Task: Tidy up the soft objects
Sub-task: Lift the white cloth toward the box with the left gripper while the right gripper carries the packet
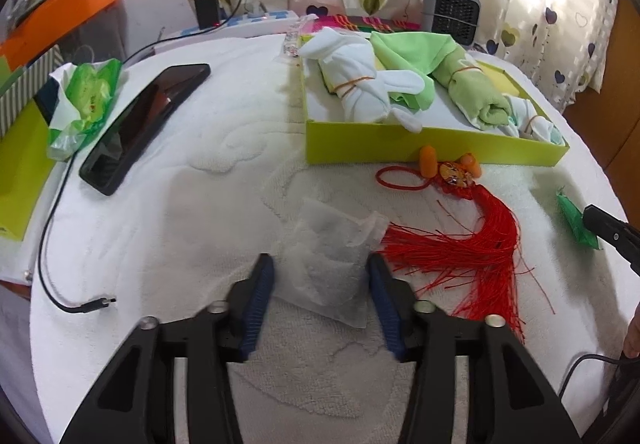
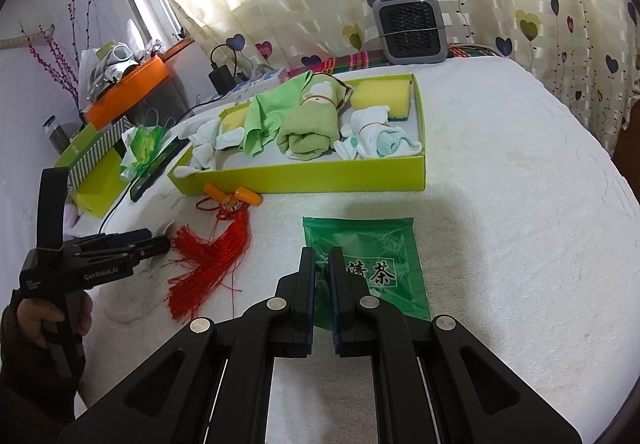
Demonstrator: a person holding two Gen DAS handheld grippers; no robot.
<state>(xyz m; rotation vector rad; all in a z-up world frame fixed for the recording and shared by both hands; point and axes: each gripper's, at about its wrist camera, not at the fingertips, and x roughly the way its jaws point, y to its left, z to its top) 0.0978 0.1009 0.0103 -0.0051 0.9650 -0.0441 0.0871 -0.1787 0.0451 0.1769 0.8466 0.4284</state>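
Note:
A lime green box [image 1: 400, 143] [image 2: 304, 176] holds rolled white and green cloths [image 1: 356, 80] [image 2: 308, 124], a small sock bundle [image 2: 380, 134] and yellow sponges [image 2: 382, 94]. My left gripper [image 1: 320, 268] is open, its jaws on either side of a translucent white sachet [image 1: 328, 256] lying on the white towel. A red tassel ornament [image 1: 468, 236] [image 2: 216, 256] lies just right of it. My right gripper [image 2: 321, 264] is shut on the near left edge of a green tea packet [image 2: 372, 264], which also shows in the left wrist view [image 1: 576, 216].
A black phone [image 1: 148, 120] and a green wrapped packet [image 1: 86, 96] lie at the left with a loose cable [image 1: 52, 244]. A grey fan heater [image 2: 412, 28] stands at the back. An orange shelf [image 2: 128, 88] and a striped green box [image 2: 92, 164] are at the far left.

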